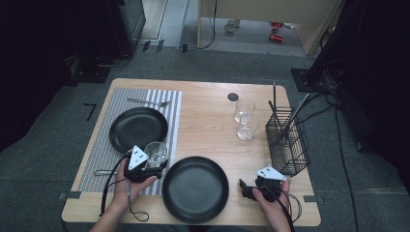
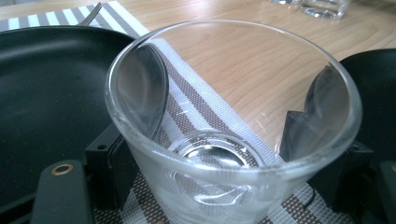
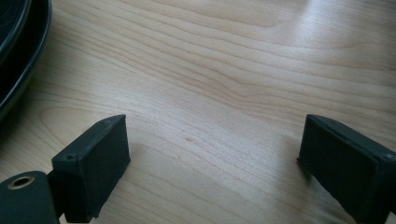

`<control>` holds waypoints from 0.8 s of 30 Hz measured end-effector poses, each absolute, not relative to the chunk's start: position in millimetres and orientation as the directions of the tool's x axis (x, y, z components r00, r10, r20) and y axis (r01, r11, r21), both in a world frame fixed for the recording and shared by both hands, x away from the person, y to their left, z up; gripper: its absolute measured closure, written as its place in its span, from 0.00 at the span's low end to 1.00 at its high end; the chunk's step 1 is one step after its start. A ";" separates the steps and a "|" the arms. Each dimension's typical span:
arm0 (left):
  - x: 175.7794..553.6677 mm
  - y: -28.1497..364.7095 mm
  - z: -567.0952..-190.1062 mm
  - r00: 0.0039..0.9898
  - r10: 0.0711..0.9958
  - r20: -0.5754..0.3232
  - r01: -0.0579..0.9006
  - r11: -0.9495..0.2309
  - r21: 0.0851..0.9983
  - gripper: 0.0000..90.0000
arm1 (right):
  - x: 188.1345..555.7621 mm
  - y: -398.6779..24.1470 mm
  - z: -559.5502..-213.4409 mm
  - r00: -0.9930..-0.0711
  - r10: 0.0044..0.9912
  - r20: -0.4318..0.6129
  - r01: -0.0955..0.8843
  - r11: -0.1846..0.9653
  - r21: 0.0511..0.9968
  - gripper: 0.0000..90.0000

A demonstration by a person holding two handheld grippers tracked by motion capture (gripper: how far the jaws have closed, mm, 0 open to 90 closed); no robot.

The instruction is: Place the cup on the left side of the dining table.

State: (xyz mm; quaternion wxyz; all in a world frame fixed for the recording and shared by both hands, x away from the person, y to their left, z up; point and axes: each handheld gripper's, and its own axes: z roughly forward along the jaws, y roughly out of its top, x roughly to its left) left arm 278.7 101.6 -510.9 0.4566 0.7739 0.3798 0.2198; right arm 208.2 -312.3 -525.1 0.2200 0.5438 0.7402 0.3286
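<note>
We hold the glass (image 2: 224, 140) gently with the left gripper (image 1: 153, 166), fingers (image 2: 109, 163) seemingly clamped on it, keeping it upright. The right gripper (image 1: 247, 188) waits, fingers (image 3: 93, 163) apart.

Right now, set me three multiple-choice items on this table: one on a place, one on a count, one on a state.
1. Where does the clear drinking glass between the left gripper jaws stand?
A. on the striped placemat
B. in the black wire basket
C. on a plate

2. How many round black plates are on the wooden table?
A. one
B. two
C. four

3. How is the right gripper?
A. shut on a fork
B. shut on a glass
C. open

A: stripes show beneath the glass.
B: one plate on the mat, one on wood.
C: bare wood lies between its jaws.
</note>
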 end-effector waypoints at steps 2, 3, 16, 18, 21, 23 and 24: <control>278.8 101.9 -511.4 0.617 0.787 -0.004 0.383 -0.296 0.875 0.24 | 207.8 -314.3 -525.2 -0.311 0.950 0.032 0.661 0.192 0.725 0.10; 278.8 102.4 -512.4 0.619 0.785 0.001 0.375 -0.297 0.878 0.24 | 207.8 -315.3 -525.2 -0.310 0.950 0.031 0.661 0.192 0.725 0.10; 277.6 107.1 -505.9 0.622 0.781 -0.049 0.434 -0.292 0.852 0.03 | 208.3 -318.7 -525.4 -0.313 0.949 0.028 0.661 0.197 0.724 0.09; 276.7 111.7 -502.1 0.612 0.785 -0.095 0.458 -0.254 0.852 0.03 | 208.2 -318.6 -525.4 -0.313 0.949 0.028 0.661 0.197 0.724 0.09; 272.4 117.8 -500.9 0.608 0.788 -0.099 0.468 -0.256 0.846 0.03 | 208.2 -318.6 -525.4 -0.313 0.949 0.028 0.661 0.197 0.724 0.09; 271.2 119.4 -500.4 0.606 0.789 -0.098 0.470 -0.257 0.844 0.03 | 208.2 -318.6 -525.4 -0.313 0.949 0.028 0.661 0.197 0.724 0.09; 268.9 122.3 -499.2 0.605 0.790 -0.098 0.471 -0.256 0.844 0.03 | 208.2 -318.6 -525.4 -0.313 0.949 0.028 0.661 0.197 0.724 0.09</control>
